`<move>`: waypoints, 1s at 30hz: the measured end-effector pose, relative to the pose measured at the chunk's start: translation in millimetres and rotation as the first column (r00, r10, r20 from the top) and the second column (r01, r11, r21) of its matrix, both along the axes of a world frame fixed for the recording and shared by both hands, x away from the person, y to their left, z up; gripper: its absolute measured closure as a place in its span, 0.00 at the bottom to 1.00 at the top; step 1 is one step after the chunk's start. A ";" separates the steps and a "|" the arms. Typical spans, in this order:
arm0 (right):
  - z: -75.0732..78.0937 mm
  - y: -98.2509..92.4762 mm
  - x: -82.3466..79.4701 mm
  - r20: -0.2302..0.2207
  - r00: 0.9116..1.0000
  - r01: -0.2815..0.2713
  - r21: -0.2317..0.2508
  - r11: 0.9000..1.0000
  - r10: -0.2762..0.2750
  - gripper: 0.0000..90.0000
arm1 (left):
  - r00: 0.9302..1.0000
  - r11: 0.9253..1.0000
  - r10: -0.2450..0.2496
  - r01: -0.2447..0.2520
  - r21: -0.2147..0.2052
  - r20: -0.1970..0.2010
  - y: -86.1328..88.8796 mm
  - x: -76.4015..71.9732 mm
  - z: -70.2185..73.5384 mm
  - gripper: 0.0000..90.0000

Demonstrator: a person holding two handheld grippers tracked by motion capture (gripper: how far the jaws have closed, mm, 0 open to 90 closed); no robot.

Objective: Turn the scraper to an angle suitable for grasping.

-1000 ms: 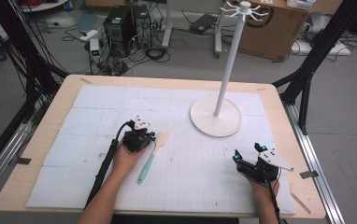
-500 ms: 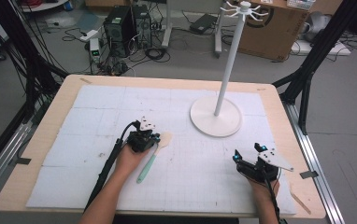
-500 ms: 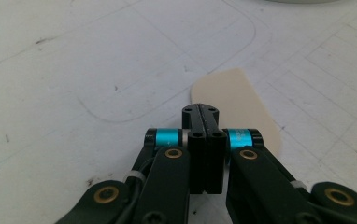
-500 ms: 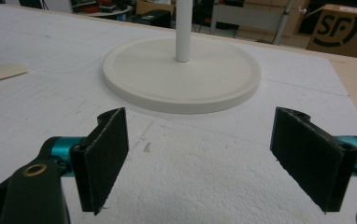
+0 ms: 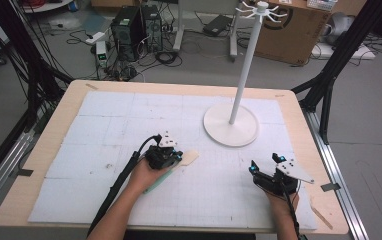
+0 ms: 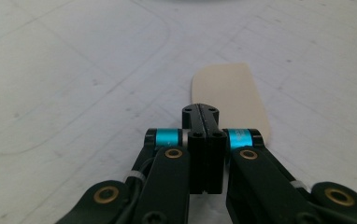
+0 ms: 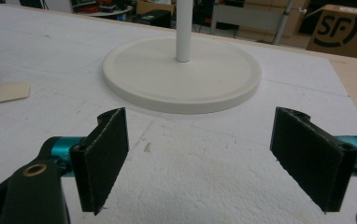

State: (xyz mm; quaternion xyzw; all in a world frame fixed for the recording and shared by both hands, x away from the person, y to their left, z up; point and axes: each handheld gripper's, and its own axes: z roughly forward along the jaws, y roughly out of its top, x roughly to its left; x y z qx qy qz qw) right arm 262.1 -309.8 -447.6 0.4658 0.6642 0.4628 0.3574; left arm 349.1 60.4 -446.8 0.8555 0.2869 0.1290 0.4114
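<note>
Gripping the spatula (image 5: 176,167) with left gripper (image 5: 165,156), jaws pressed together over its neck; cream blade (image 6: 230,100) sticking out past the tips, flat on the bench (image 5: 104,130), green handle (image 5: 154,182) under the left hand (image 5: 146,175). Resting right gripper (image 5: 266,170) near front right edge, jaws wide apart, nothing between. Round white stand base (image 5: 230,125) well beyond both, pole (image 5: 244,65) upright.

Left gripper (image 5: 178,159) low, jaws pressed together; right gripper (image 5: 266,165) low, jaws spread wide.
</note>
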 end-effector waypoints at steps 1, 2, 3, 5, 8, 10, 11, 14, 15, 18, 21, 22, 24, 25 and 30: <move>0.0 0.0 0.0 0.000 1.000 0.001 0.000 1.000 -0.001 0.21 | 1.000 1.000 -0.015 0.015 0.001 -0.001 -0.5 -1.0 0.3 1.00; 0.0 0.0 0.0 0.000 1.000 0.000 0.001 1.000 0.000 0.21 | 1.000 1.000 -0.025 0.025 0.000 0.000 -1.5 -2.2 0.1 1.00; 0.0 -0.1 0.0 0.000 1.000 0.000 0.001 1.000 0.000 0.21 | 0.999 0.999 -0.035 0.035 -0.001 0.002 -2.6 -3.4 -0.1 1.00; 0.0 0.0 0.0 0.000 1.000 0.000 0.000 1.000 0.000 0.21 | 0.998 0.998 -0.063 0.063 0.002 0.001 -5.0 -5.9 0.2 1.00; 0.0 0.0 0.0 0.000 1.000 0.001 0.001 1.000 -0.001 0.21 | 0.995 0.995 -0.100 0.100 0.010 0.009 -9.5 -10.2 0.5 1.00; 0.0 0.1 0.0 0.001 1.000 0.001 0.001 1.000 -0.001 0.21 | 0.993 0.993 -0.121 0.120 0.012 0.008 -11.4 -12.1 0.6 1.00; 0.0 0.0 0.0 0.000 1.000 0.001 -0.001 1.000 -0.001 0.21 | 0.991 0.991 -0.131 0.131 0.009 0.007 -12.3 -12.8 0.5 1.00; 0.0 0.0 0.0 0.000 1.000 0.000 0.000 1.000 0.000 0.21 | 0.985 0.985 -0.172 0.172 0.013 0.002 -13.4 -14.8 1.1 1.00; 0.0 0.1 0.0 -0.001 1.000 0.000 0.001 1.000 0.000 0.21 | 0.983 0.983 -0.182 0.182 0.012 0.001 -13.8 -15.7 1.1 1.00; 0.0 0.1 0.0 -0.001 1.000 0.000 0.001 1.000 0.000 0.21 | 0.975 0.975 -0.222 0.222 0.022 0.001 -14.7 -18.5 1.9 1.00; -0.1 0.1 0.0 0.000 1.000 0.000 0.000 1.000 0.000 0.21 | 0.965 0.965 -0.261 0.261 0.025 -0.004 -16.6 -22.0 2.4 1.00; 0.0 0.0 0.0 0.000 1.000 0.000 0.000 1.000 0.000 0.21 | 0.963 0.963 -0.269 0.269 0.028 0.001 -17.4 -23.3 2.3 1.00; -0.1 0.0 0.0 0.001 1.000 0.000 -0.002 1.000 0.000 0.21 | 0.963 0.963 -0.269 0.269 0.031 0.007 -18.2 -24.8 2.5 1.00; 0.0 0.1 0.0 0.001 1.000 0.001 0.000 1.000 -0.001 0.21 | 0.964 0.963 -0.267 0.267 0.028 0.007 -18.1 -25.2 2.5 1.00; -0.1 0.4 -0.3 -0.002 1.000 0.000 0.002 1.000 0.000 0.21 | 0.970 0.971 -0.239 0.239 0.011 0.033 -13.5 -26.9 4.3 1.00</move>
